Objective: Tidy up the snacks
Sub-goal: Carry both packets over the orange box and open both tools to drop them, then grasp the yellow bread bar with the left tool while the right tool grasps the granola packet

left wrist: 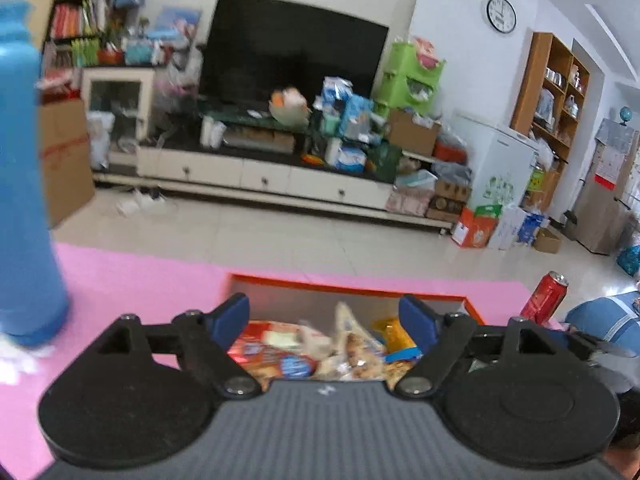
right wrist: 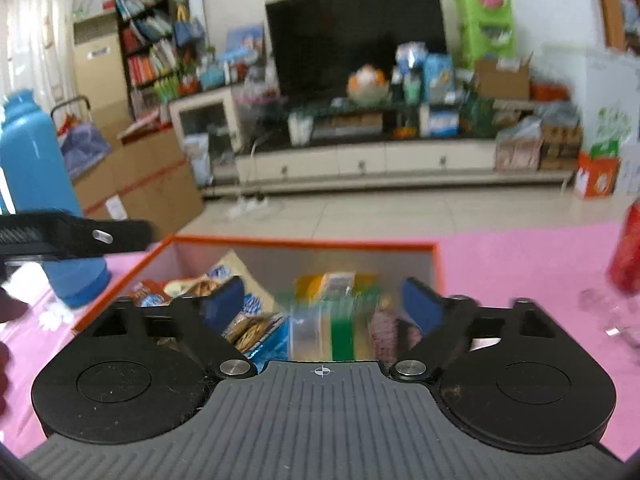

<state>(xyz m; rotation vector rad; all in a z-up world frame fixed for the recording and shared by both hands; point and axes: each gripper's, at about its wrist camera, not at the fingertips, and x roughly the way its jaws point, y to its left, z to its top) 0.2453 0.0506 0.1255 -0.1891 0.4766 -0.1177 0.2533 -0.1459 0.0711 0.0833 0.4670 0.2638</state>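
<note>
Snacks (right wrist: 256,320) piled in the orange-rimmed box (right wrist: 304,243)
Left gripper (left wrist: 325,320) and right gripper (right wrist: 324,302) hang over the box, both spread wide, gripping nothing; blue bottle (left wrist: 24,184) stands left of it

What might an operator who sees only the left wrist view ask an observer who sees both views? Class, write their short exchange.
Operator: Is the right gripper holding a snack?
Observer: No. The right gripper is open and empty, pointed at the snacks in the orange-rimmed box.
Operator: Is anything on the mat near the red can besides the box?
Observer: Yes. A clear, glassy object, too blurred to name, lies on the pink mat just in front of the red can.
</note>
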